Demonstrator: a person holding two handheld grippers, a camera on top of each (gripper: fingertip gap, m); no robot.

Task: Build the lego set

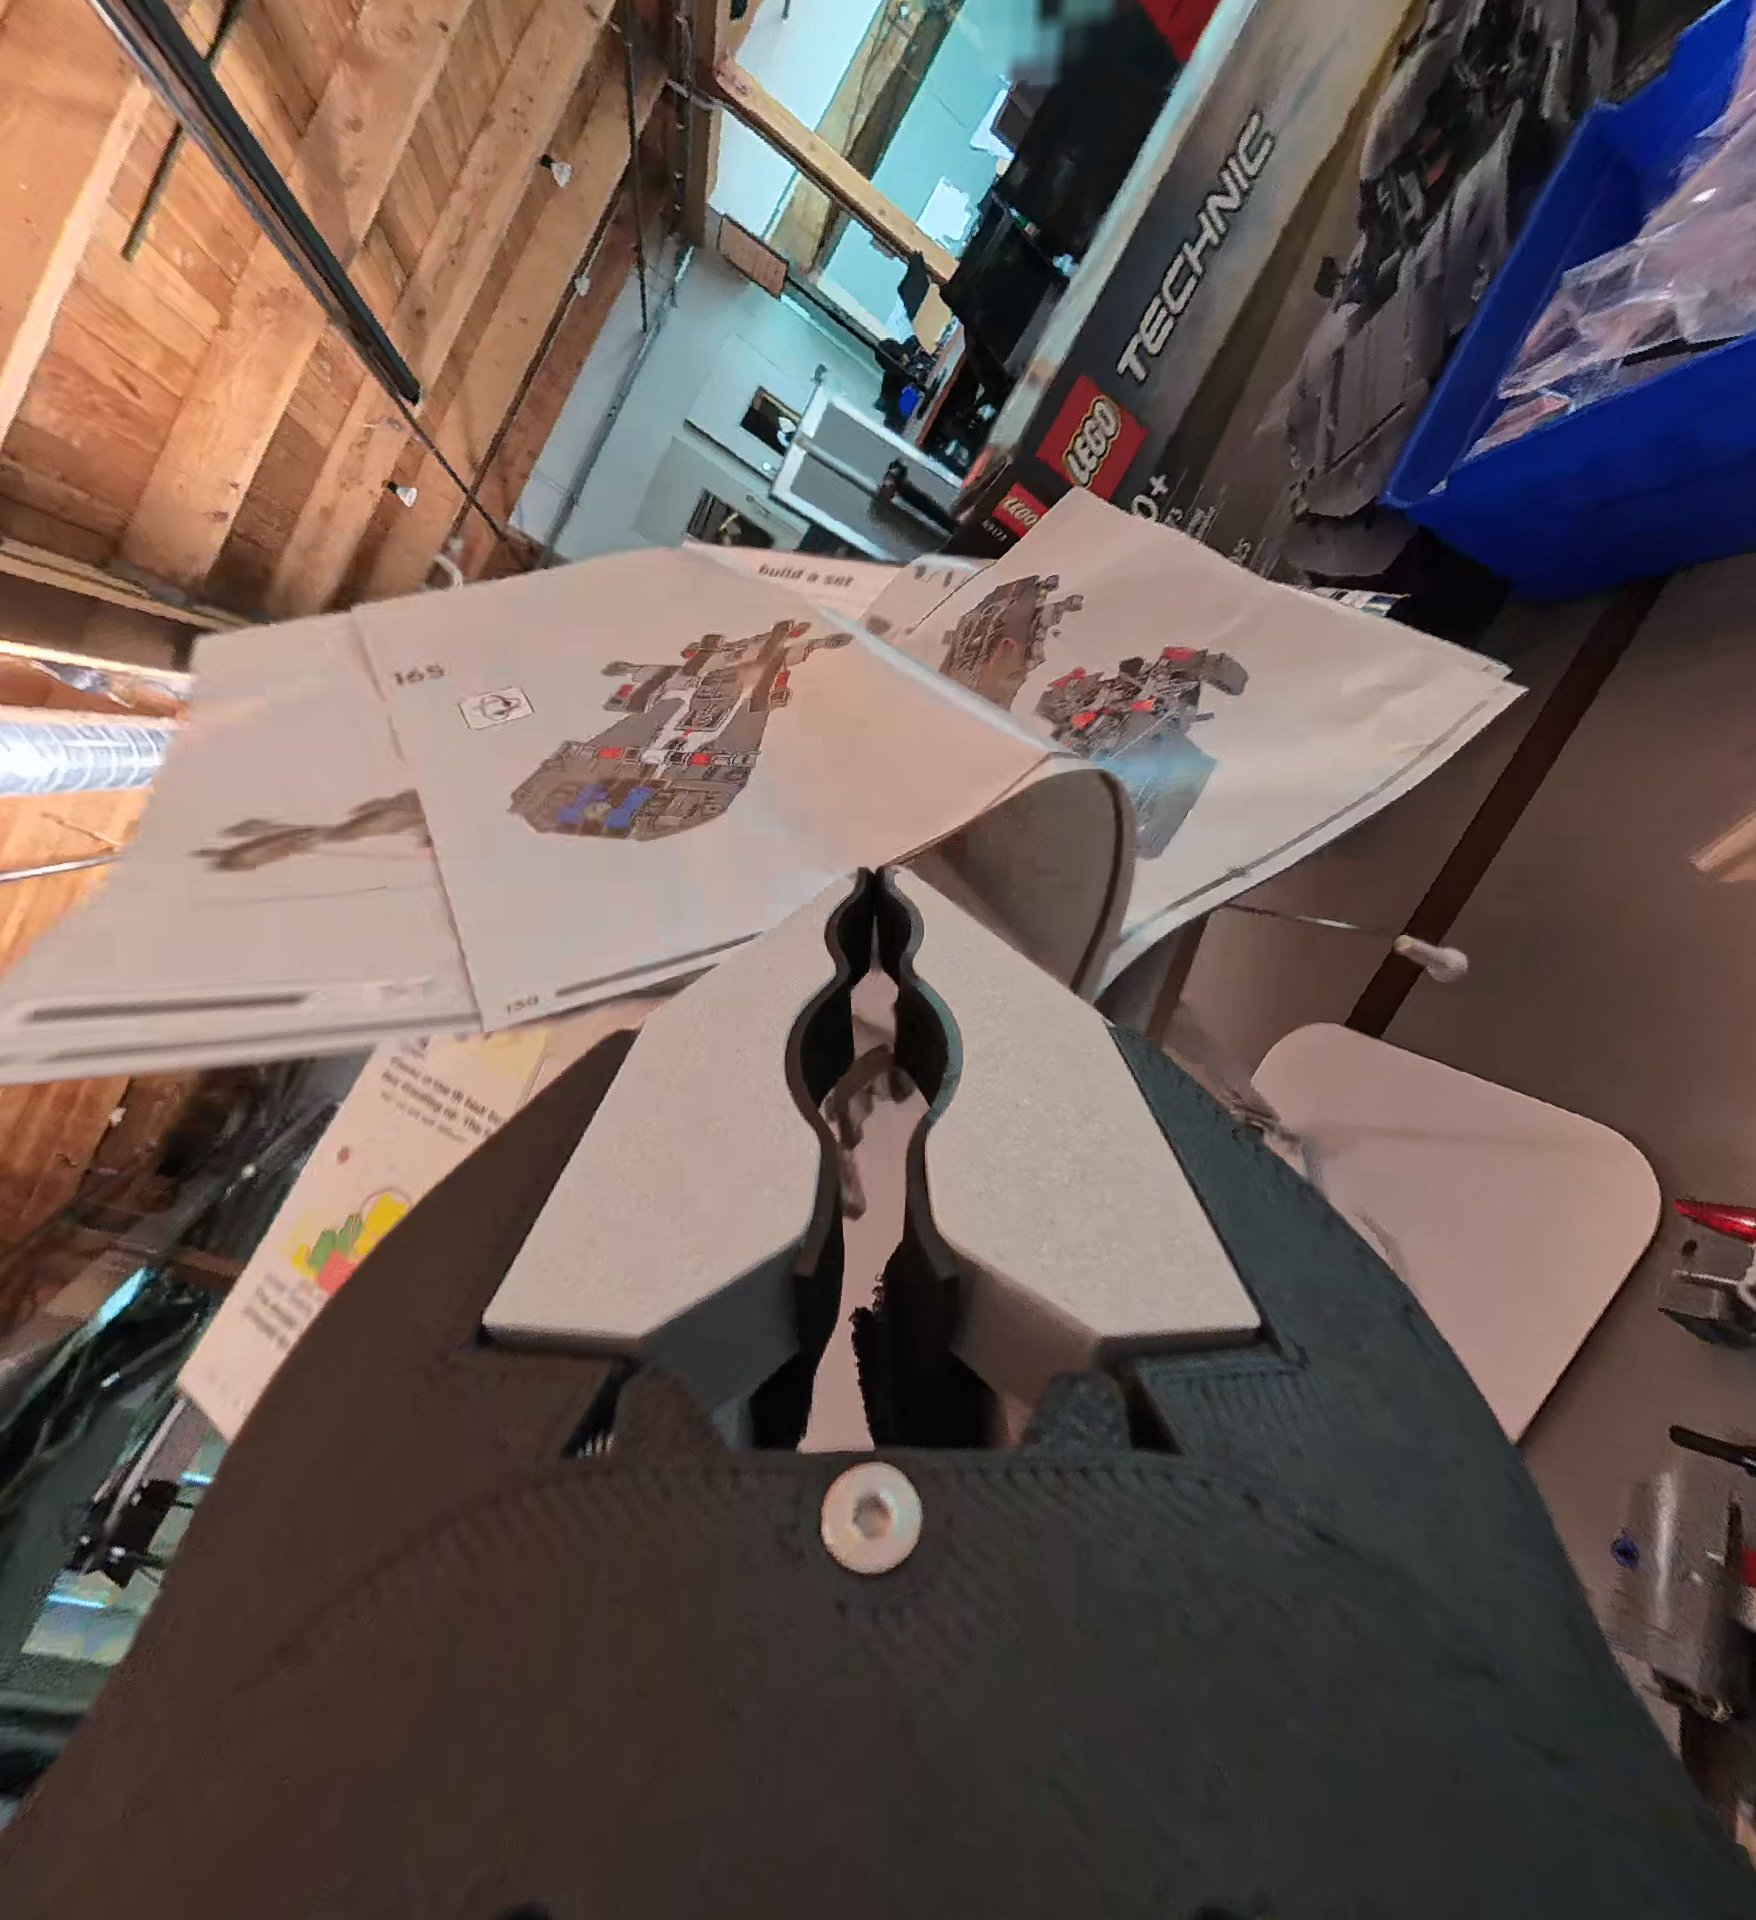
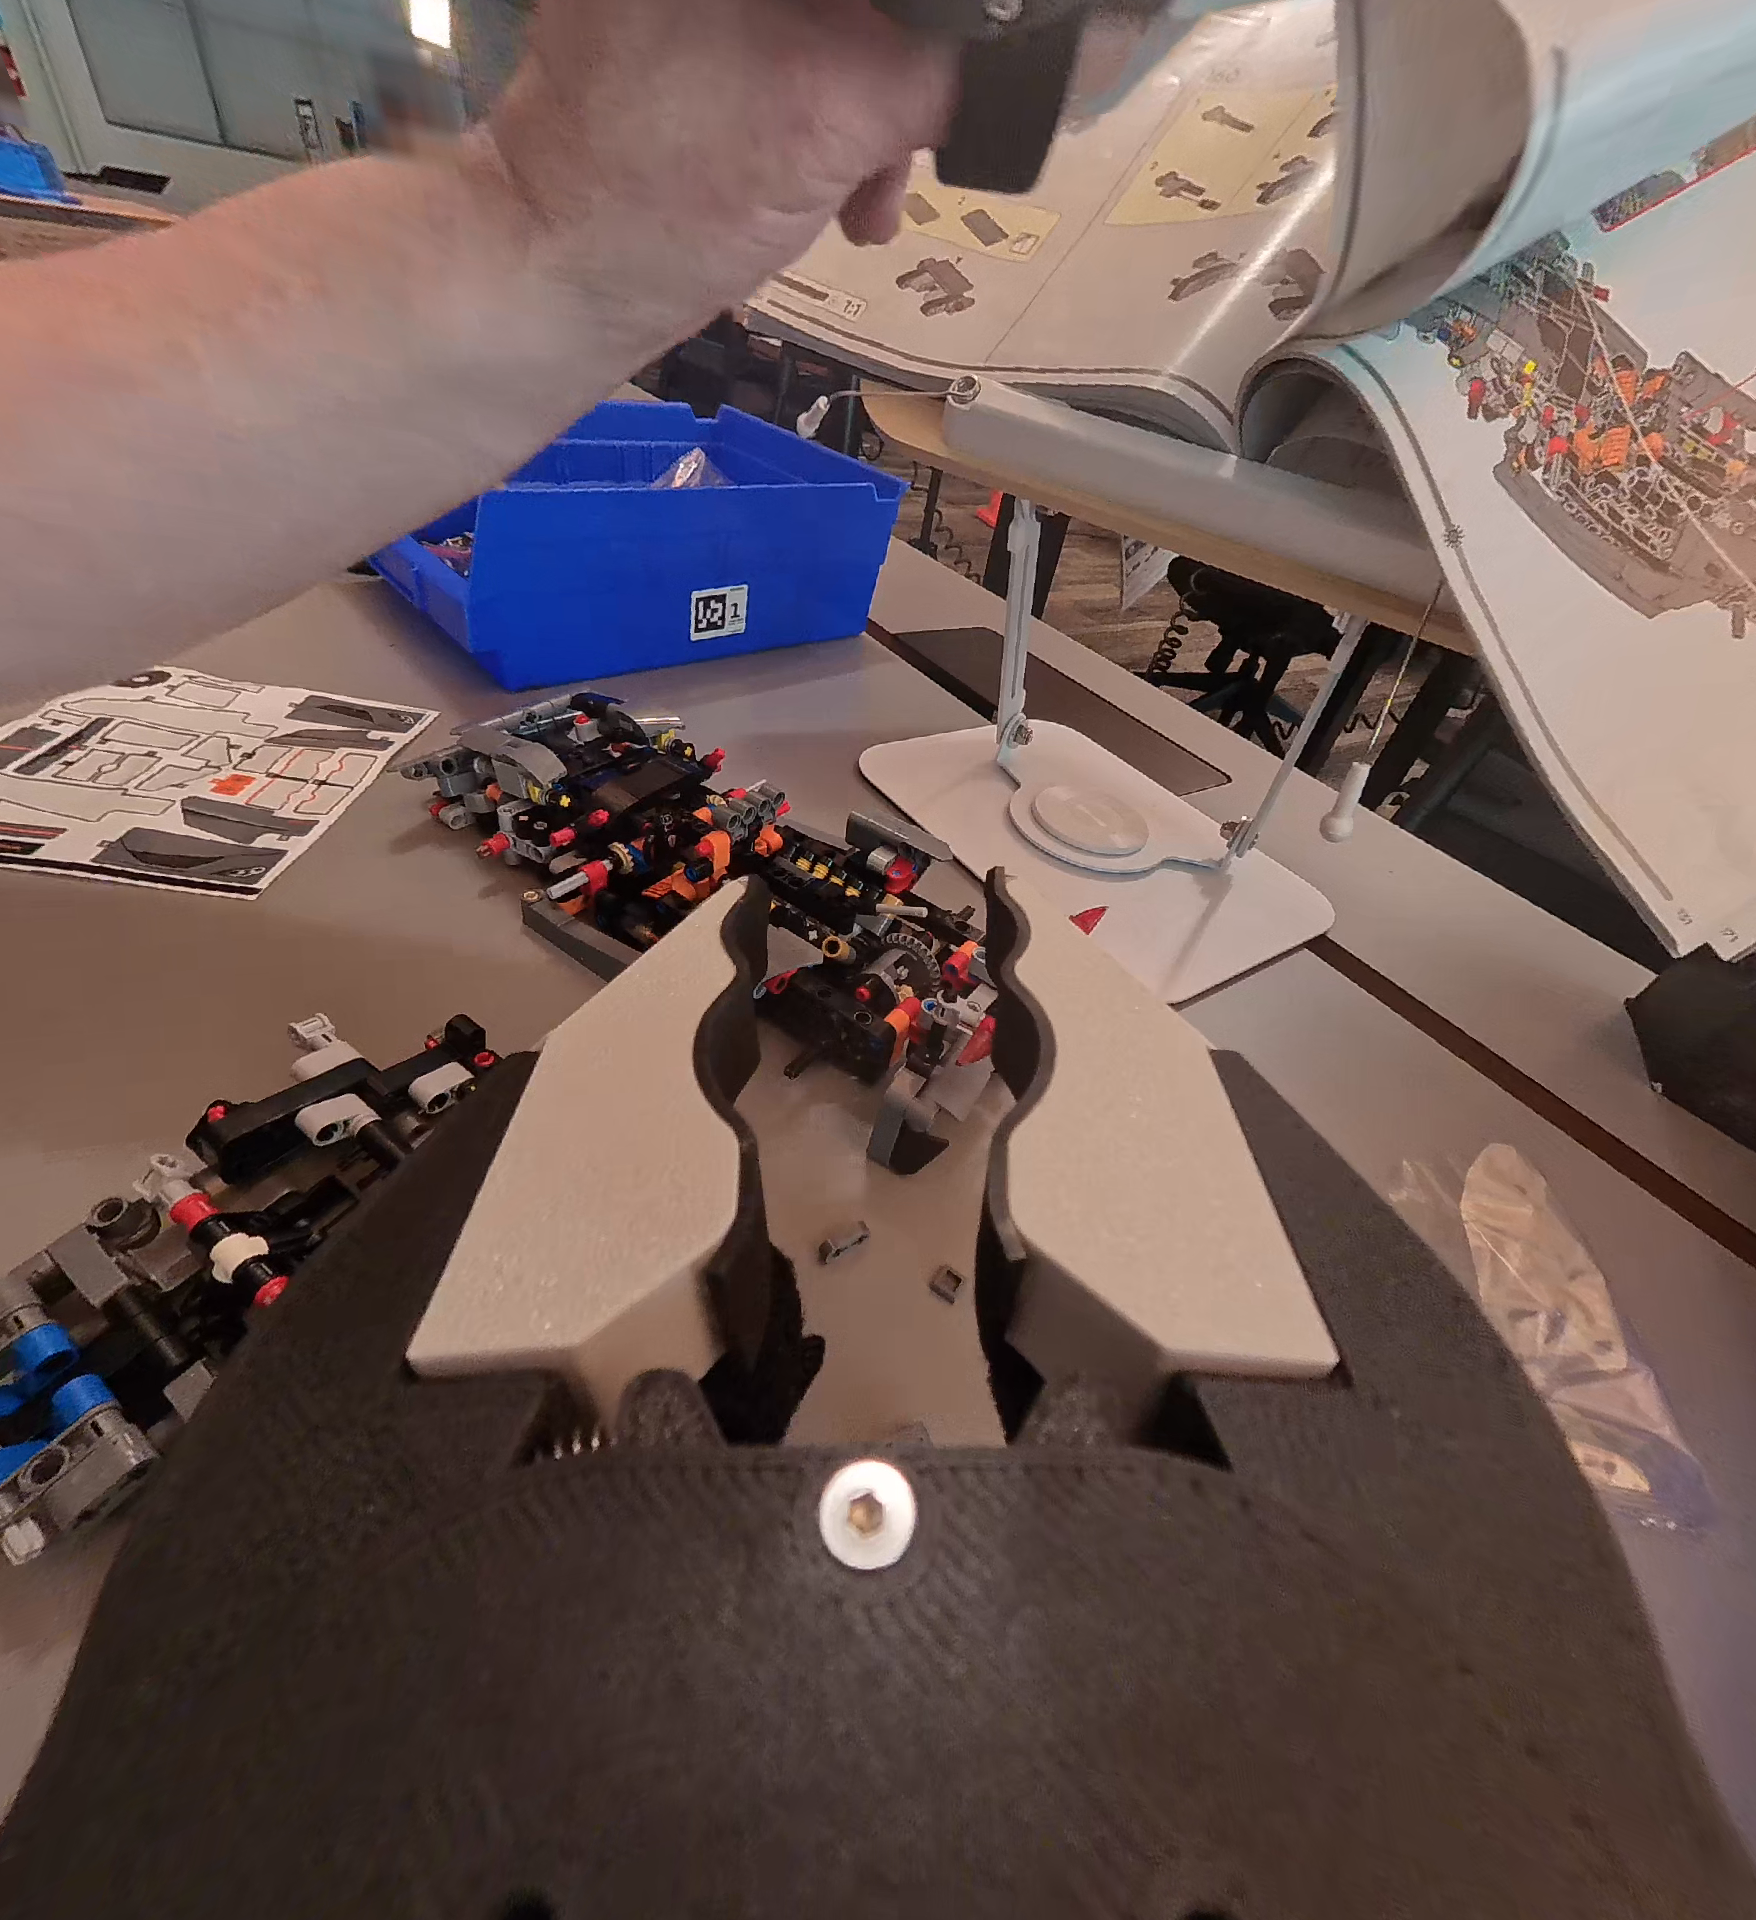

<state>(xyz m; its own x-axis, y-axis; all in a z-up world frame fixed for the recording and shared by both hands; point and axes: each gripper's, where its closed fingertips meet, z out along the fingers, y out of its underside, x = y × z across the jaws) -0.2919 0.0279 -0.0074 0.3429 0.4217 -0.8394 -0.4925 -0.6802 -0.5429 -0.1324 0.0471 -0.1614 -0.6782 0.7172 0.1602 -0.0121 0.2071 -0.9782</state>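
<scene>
The left gripper [image 1: 876, 883] is clenched on a page of the instruction booklet [image 1: 708, 727]; thin paper, easily torn, best pinched at its edge. The right gripper [image 2: 869, 904] is released above the Technic chassis [image 2: 687, 831], which lies on the table [image 2: 438, 935].

There is one blue bin [image 2: 666, 551] on the desk [image 2: 354, 966]. There is one sticker sheet [image 2: 157, 779]. There are two built lego chunks: a long one [image 2: 666, 831] and a shorter one [image 2: 126, 1299]. Two tiny loose pieces [image 2: 843, 1242] lie near them. One open instruction book [image 2: 1113, 281] sits on one white stand [image 2: 1113, 831].
</scene>
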